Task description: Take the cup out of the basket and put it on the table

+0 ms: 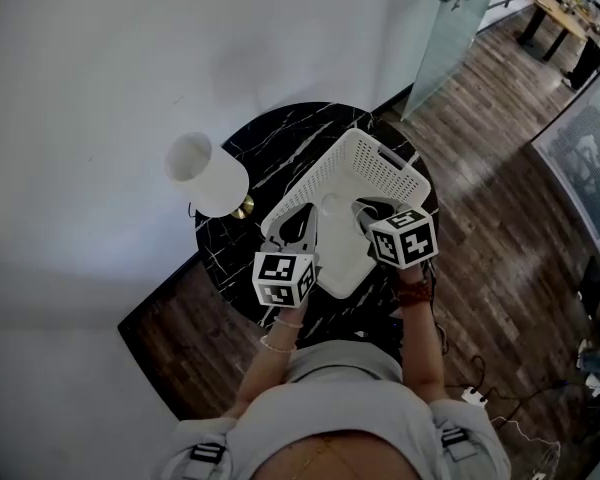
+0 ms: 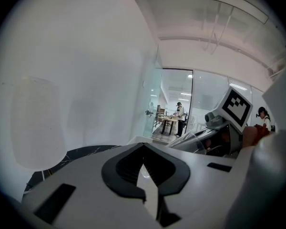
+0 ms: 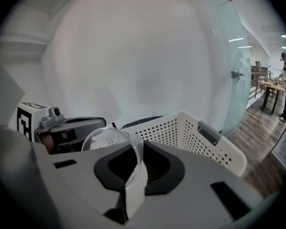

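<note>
My right hand-held gripper is clenched on the side wall of the clear cup, one jaw inside the rim and one outside, so the whole cup hangs from a thin pinch. The cup sits over the near end of the white basket, between my two tools. I cannot tell whether its base has cleared the basket's rim. My left hand-held gripper has its jaws drawn together on nothing and hovers just left of the cup.

The likeliest trouble, I judge, is the cup swivelling or slipping in that one-sided grip if I swing it fast, since its smooth wall gives little purchase. Carrying it sideways too low would catch the basket wall. The basket fills much of the round counter and the lamp takes the left, so a landing close to the edge could tip the cup off.

The rim shows as a flattened ring, so I judge the mouth points up and the long axis runs roughly upright, perhaps leaning. The base is hidden behind my jaw.
</note>
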